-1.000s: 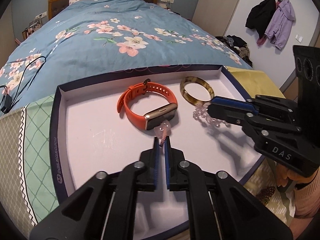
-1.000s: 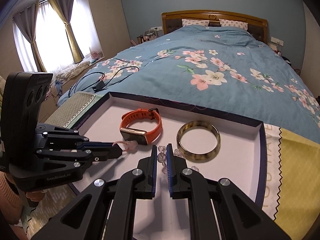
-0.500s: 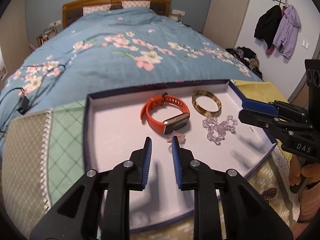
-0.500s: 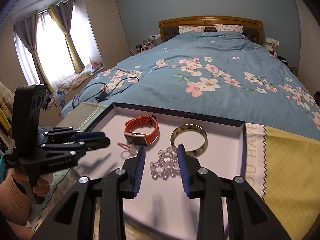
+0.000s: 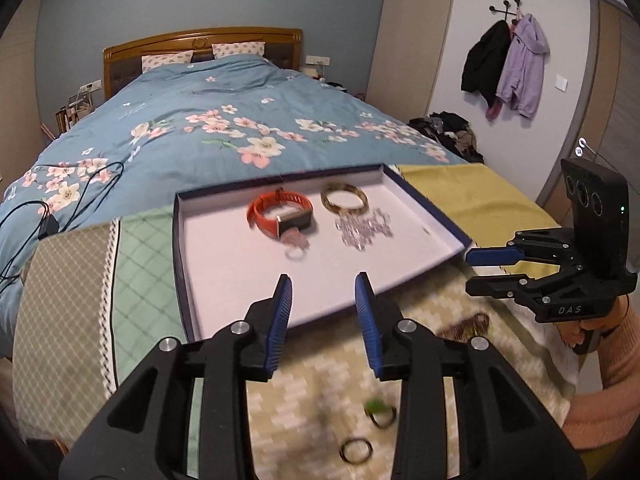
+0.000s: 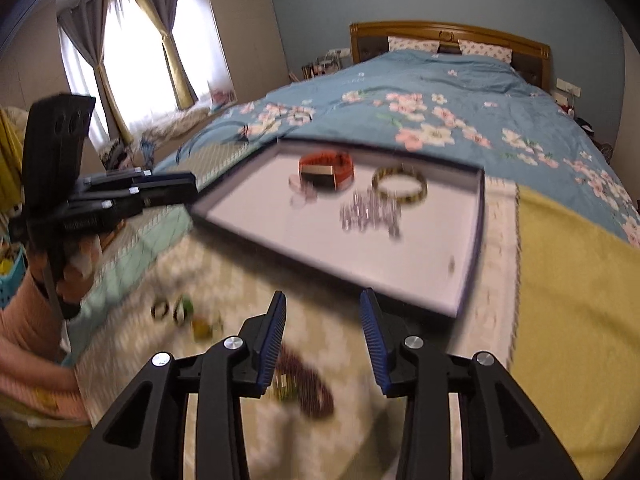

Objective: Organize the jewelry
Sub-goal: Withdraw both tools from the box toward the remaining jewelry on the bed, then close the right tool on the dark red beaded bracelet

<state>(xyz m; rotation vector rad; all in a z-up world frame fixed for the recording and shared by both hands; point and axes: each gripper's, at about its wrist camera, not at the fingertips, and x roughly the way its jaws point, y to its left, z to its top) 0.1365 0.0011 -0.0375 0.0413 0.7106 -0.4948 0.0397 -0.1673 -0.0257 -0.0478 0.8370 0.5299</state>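
Observation:
A white tray with a dark blue rim [image 5: 182, 264] [image 6: 478, 240] lies on the cloths at the foot of the bed. It holds an orange watch [image 5: 280, 212] [image 6: 328, 166], an amber bangle [image 5: 344, 198] [image 6: 400, 184], a clear bead bracelet [image 5: 364, 228] [image 6: 370, 214] and a small pink ring piece [image 5: 296, 242] [image 6: 302, 194]. My left gripper [image 5: 323, 280] [image 6: 194, 190] hangs over the tray's near edge, its jaws opening with nothing between them. My right gripper [image 6: 323, 296] [image 5: 470, 271] is also opening and empty, off the tray's near right corner.
On the patterned cloth in front of the tray lie a dark bead bracelet [image 6: 308, 380] [image 5: 468, 324] and several small rings [image 5: 356, 450] [image 6: 172, 310]. A yellow cloth [image 6: 560, 280] lies right of the tray, a green one [image 5: 144, 264] left. A black cable [image 5: 48, 224] lies on the bedspread.
Both grippers opened and drew back from inside the tray to its near edge. The pink ring piece and the clear bead bracelet now lie loose in the tray.

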